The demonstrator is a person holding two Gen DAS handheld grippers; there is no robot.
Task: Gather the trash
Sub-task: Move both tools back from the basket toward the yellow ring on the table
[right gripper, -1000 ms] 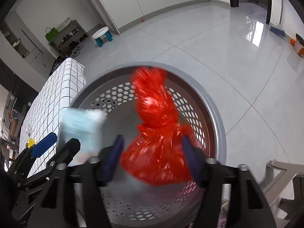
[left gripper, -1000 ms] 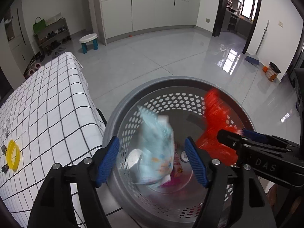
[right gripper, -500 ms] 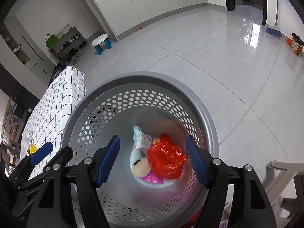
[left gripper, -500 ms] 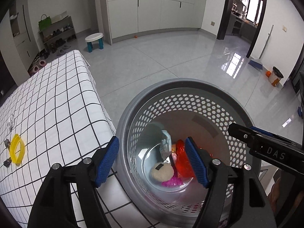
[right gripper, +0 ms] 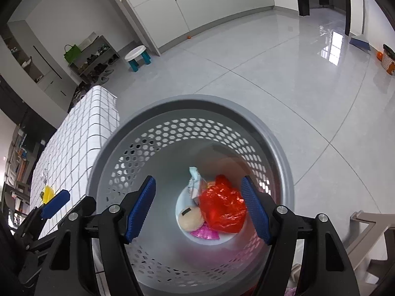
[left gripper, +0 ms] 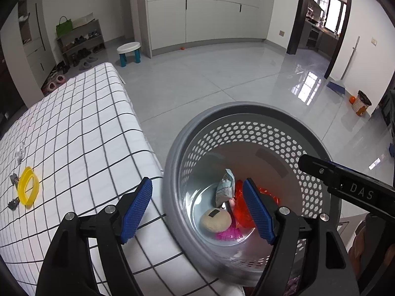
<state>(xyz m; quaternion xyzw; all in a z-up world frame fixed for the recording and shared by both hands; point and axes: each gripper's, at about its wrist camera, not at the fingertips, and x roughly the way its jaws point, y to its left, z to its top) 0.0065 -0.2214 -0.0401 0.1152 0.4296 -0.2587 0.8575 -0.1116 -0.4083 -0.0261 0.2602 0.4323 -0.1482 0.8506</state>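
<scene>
Left wrist view: the left hand-held gripper (left gripper: 197, 209) hangs with its blue pads spread wide and nothing between them, straddling the near rim of the grey perforated basket (left gripper: 246, 113). Down at the bottom of that basket lies the trash: a pale blue snack packet (left gripper: 225, 190) leaning upright, a red plastic bag (left gripper: 240, 207) partly hidden behind the right pad, a round beige bun-like piece (left gripper: 215, 220) and a pink item (left gripper: 228, 234) under it. To the left, the checked desk (left gripper: 74, 135) butts up against the basket, carrying a yellow ring (left gripper: 27, 189) near its far-left edge.

Right wrist view: the right hand-held gripper (right gripper: 198, 208) is wide open too, empty, poised straight above the basket's mouth. Between its pads we look down on the red plastic bag, crumpled, touching the beige piece and the packet, pink item peeking out below. The left tool's blue tip shows at lower left, over the desk
</scene>
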